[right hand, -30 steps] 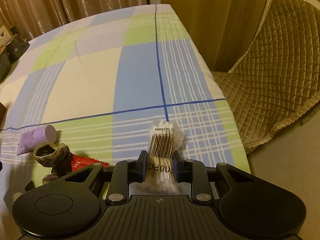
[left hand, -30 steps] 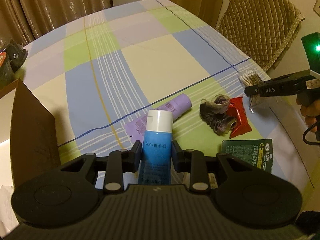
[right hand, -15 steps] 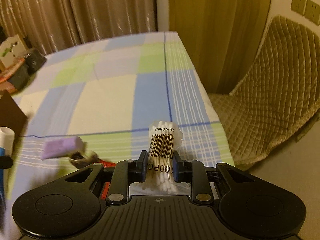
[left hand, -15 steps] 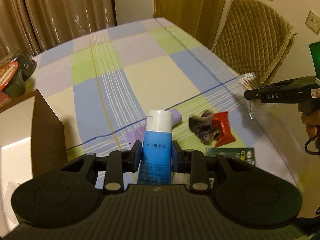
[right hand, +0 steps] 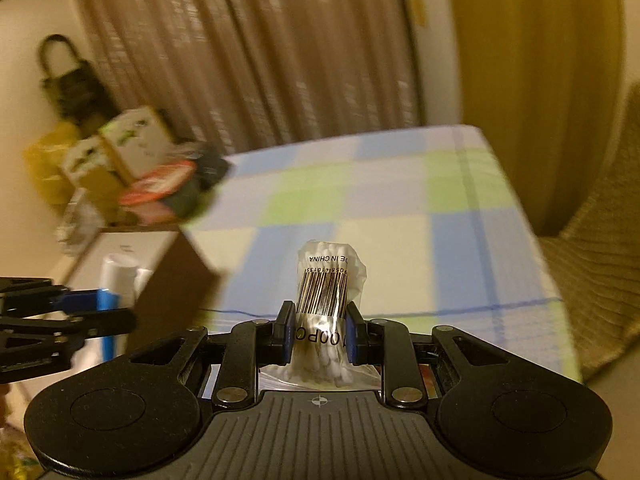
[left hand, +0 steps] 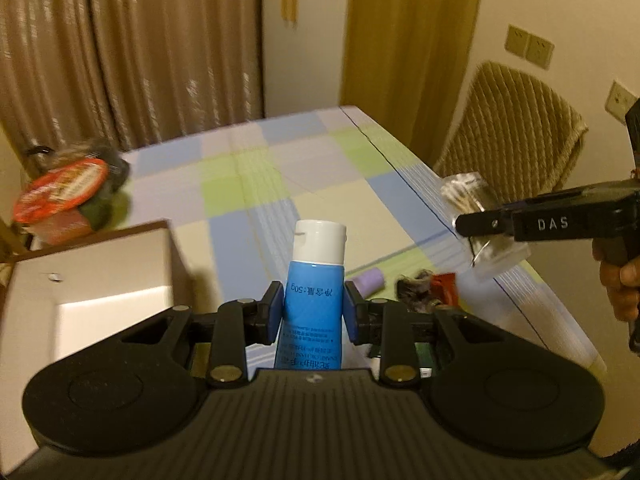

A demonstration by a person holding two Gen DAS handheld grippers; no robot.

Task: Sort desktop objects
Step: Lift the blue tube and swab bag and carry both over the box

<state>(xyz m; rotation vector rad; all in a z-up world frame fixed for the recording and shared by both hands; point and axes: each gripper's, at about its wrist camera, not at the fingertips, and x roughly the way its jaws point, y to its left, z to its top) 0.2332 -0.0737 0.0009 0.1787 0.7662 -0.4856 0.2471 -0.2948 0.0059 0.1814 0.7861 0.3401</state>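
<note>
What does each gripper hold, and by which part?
The left gripper grips the blue tube by its body below the white cap; the right gripper grips the cotton swab pack around its middle.

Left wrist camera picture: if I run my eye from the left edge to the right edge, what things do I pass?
Red-lidded bowl → open cardboard box → blue tube held in the left gripper → purple tube → red packet → bag of cotton swabs → right gripper → person's hand.

Dim warm indoor light, motion blur esp right view, fisheye warp w/ dark corners
</note>
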